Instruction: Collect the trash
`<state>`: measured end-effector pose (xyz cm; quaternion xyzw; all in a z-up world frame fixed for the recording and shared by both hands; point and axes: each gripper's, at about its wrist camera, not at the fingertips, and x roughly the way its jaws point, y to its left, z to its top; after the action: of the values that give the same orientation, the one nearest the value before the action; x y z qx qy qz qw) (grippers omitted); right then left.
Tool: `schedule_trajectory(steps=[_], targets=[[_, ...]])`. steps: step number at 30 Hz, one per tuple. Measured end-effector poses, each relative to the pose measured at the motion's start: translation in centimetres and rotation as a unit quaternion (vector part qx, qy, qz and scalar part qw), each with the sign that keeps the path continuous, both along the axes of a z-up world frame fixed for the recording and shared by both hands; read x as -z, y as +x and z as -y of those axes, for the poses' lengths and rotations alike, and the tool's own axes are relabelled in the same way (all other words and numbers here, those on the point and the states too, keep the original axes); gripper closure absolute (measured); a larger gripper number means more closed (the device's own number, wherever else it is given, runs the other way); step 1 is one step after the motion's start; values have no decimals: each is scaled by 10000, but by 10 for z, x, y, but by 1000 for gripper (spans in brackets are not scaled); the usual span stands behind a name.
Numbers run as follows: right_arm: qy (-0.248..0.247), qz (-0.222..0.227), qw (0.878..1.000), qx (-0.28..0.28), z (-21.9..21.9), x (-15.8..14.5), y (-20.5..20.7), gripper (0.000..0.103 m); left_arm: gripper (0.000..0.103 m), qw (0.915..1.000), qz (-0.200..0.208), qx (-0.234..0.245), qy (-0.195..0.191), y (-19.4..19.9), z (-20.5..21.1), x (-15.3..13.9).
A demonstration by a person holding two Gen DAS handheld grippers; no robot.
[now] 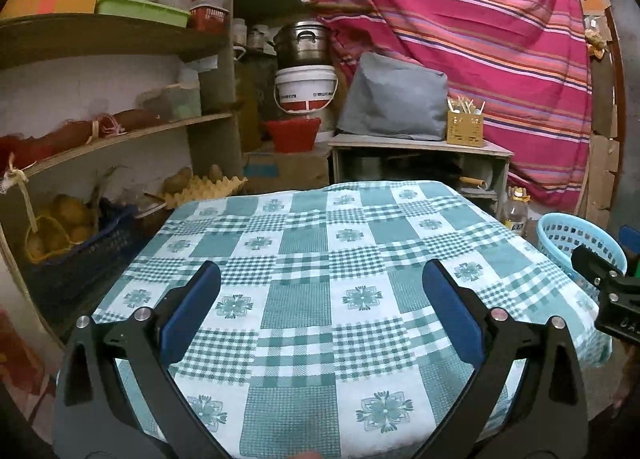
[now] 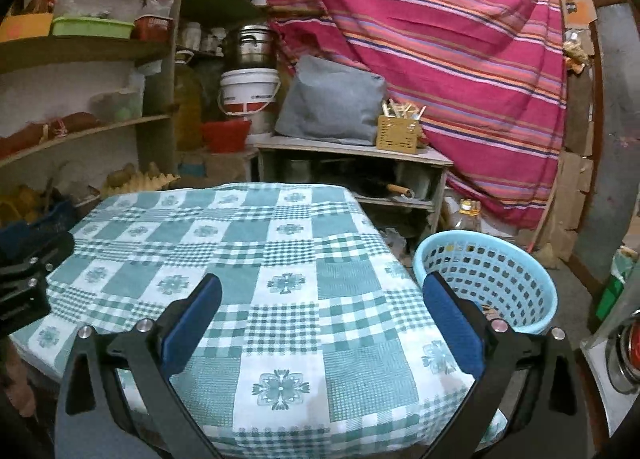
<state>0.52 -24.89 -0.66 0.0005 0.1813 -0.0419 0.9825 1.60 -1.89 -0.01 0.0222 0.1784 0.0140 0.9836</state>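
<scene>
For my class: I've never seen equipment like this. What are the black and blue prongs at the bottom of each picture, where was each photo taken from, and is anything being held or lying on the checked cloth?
The prongs are hand-held grabbing tools: a person carries one in each hand, and each has a small camera looking forward between its jaws. One picture comes from the left gripper, the other from the right gripper. Both stand with jaws wide apart, holding nothing. They hover over a table under a green checked tablecloth; no trash shows on the cloth. Beside the table, to the right, stands a light blue basket, probably meant for the trash; something small lies inside, too unclear to name. Shelves and a striped curtain fill the background.
</scene>
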Motion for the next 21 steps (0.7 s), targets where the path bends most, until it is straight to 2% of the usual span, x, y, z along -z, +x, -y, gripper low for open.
schedule_trajectory(steps=[5,21], targets=[[-12,111,9998,133,-6,2,-3,5,5,9999,12,-4,-104,1,-2,-1],[-199,172,9996,84,-16,4,1,5,5,9999,-2,97,-128,2,8,6]])
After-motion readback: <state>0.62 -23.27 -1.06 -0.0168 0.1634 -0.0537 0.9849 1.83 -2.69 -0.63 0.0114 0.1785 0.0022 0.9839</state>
